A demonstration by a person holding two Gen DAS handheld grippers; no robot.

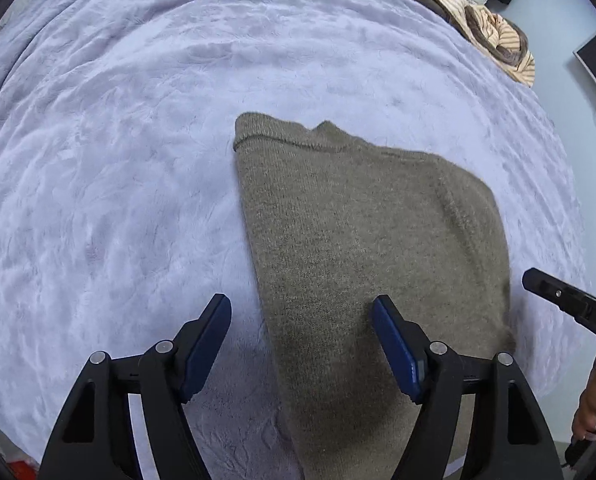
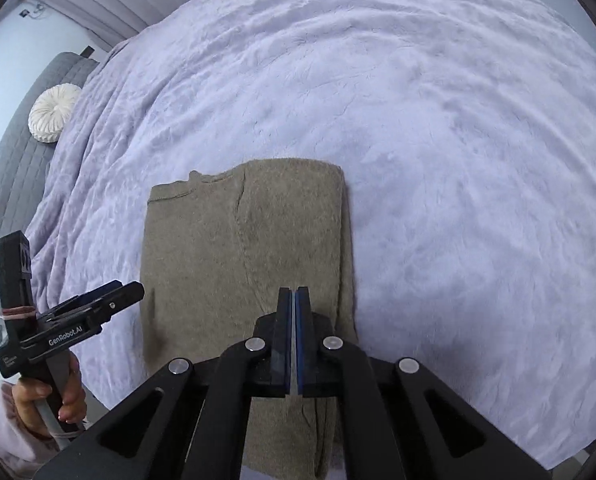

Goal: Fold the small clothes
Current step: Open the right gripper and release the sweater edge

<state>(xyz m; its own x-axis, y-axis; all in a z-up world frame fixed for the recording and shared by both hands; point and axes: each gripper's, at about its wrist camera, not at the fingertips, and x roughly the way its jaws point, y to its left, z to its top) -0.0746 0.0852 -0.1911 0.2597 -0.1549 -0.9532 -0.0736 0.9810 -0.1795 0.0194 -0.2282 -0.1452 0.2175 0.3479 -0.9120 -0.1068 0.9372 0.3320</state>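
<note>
- The folded olive knit garment lies flat on the lavender bed blanket.
- The right gripper hangs above the garment's near right part, clenched tight with nothing between its pads.
- The left gripper stands released, spread over the garment's left edge, grasping nothing.
</note>
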